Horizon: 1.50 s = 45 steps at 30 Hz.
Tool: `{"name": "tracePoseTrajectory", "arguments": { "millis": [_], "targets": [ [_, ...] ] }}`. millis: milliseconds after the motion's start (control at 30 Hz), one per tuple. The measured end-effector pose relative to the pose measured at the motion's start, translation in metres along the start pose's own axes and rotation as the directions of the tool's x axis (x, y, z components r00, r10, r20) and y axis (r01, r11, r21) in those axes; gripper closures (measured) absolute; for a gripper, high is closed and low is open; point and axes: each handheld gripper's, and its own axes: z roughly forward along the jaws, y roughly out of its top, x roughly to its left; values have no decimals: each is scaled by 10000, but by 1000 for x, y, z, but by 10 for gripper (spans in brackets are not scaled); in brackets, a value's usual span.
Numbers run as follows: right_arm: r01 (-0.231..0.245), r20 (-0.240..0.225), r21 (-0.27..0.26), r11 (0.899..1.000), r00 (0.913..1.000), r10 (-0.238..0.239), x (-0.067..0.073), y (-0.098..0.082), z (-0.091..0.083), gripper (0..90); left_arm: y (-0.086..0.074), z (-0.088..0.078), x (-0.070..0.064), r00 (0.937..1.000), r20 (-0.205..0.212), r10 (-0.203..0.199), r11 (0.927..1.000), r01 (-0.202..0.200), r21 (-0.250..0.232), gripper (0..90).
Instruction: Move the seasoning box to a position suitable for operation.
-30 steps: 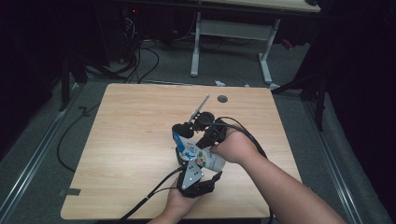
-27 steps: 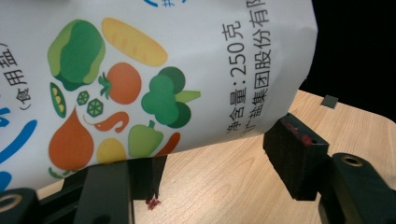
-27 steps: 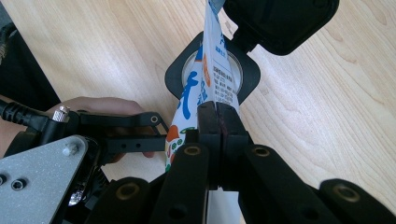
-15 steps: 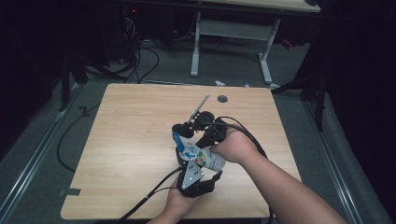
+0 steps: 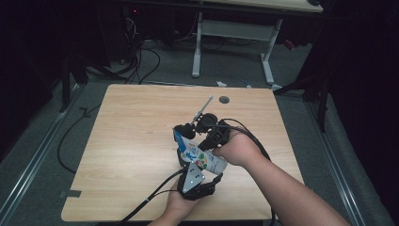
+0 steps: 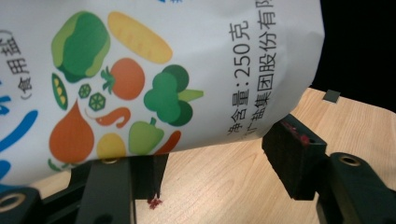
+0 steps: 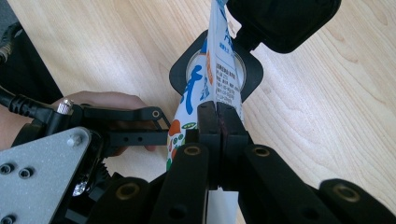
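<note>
A white salt bag (image 5: pixel 190 149) printed with vegetables hangs tilted over the middle of the wooden table (image 5: pixel 127 141). My left gripper (image 5: pixel 200 164) comes up from the near edge, shut on the bag's (image 6: pixel 163 70) lower body, one pad (image 6: pixel 292 154) at its edge. My right gripper (image 7: pixel 219 116) is shut on the bag's (image 7: pixel 224 70) thin upper edge. Under the bag's mouth sits a black container (image 7: pixel 180 70) with a round white opening and a raised black lid (image 7: pixel 280 18). In the high view the right gripper (image 5: pixel 193 134) reaches in from the right.
A thin metal rod (image 5: pixel 203 106) sticks up and away from the container towards the table's far side. A small round hole (image 5: pixel 224 100) marks the far edge. Cables (image 5: pixel 155 197) trail off the near edge. A table frame (image 5: pixel 233 33) stands beyond.
</note>
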Motion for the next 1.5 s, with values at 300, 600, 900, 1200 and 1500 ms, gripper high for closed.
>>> {"name": "tracePoseTrajectory", "arguments": {
  "millis": [300, 600, 900, 1200, 1500],
  "targets": [
    [-190, -83, -103, 9998, 9998, 189, -1, -8, 0, 900, -6, -3, 2, 10000, -47, 46, 9998, -45, 171, 440],
    [-303, -112, -71, 9995, 9995, 302, -2, -12, -1, 900, -10, -5, 6, 9998, -176, -113, 9992, 120, 389, 457],
    [-338, -145, 0, 9994, 9993, 338, -3, -12, 1, 900, -12, -6, 11, 9991, -345, -231, 9988, 246, 431, 465],
    [-360, -147, 22, 9993, 9992, 360, -3, -15, -1, 900, -13, -7, 13, 9988, -425, -261, 9987, 280, 437, 472],
    [-445, -138, 20, 9990, 9989, 445, -5, -21, -4, 900, -15, -7, 15, 9985, -462, -289, 9985, 311, 461, 474]
  ]
}}
